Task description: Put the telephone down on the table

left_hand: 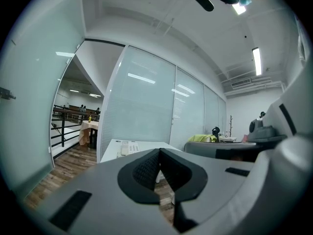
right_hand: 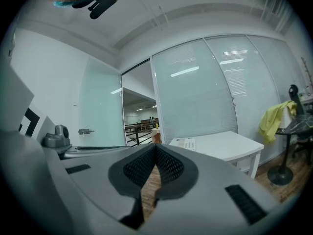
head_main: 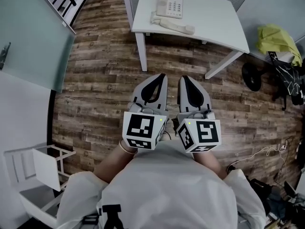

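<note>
Your left tool [head_main: 161, 78] and right tool [head_main: 184, 79] are both fully closed with nothing in them. They're side by side near your body, well apart from the white counter [head_main: 214, 23]. The telephone base [head_main: 170, 5] sits on the counter, and its handset [head_main: 174, 26] lies off the cradle just in front of it. Probably light, rigid, smooth plastic, so it could slip. Take the handset across its narrow middle, not the bulky ends.

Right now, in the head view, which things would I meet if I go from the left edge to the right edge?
white chair → left gripper → right gripper → yellow-green cloth
</note>
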The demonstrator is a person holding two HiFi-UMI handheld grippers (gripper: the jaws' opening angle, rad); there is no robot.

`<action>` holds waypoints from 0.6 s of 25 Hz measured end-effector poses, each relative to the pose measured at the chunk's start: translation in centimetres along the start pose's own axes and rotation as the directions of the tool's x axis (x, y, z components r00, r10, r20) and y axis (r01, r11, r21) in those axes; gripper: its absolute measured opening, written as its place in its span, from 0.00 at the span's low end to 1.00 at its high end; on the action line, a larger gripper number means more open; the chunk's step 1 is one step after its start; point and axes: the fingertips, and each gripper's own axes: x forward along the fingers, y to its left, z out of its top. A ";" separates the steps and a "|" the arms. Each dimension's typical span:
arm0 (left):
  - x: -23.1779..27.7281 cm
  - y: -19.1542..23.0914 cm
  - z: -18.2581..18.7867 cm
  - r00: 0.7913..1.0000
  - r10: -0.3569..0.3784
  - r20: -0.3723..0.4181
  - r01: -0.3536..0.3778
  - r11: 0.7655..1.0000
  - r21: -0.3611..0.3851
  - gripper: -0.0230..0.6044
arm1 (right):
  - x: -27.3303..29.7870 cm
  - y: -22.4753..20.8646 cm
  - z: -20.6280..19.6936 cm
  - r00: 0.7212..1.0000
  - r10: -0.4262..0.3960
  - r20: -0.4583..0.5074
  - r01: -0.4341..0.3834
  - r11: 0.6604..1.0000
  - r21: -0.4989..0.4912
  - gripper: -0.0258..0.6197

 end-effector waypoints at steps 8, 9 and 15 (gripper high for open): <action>-0.9 -0.1 0.4 1.000 -0.010 0.011 0.010 1.000 0.011 0.04 | -0.6 0.7 0.1 1.000 0.001 0.013 -0.001 1.000 0.000 0.08; -0.9 -0.2 0.4 1.000 -0.012 0.012 0.012 1.000 0.011 0.04 | -0.6 0.8 0.1 1.000 0.000 0.014 0.000 1.000 0.000 0.08; -1.2 -0.1 0.5 1.000 -0.017 0.015 0.017 1.000 0.011 0.04 | -0.7 1.1 0.2 1.000 -0.002 0.016 0.002 1.000 -0.001 0.08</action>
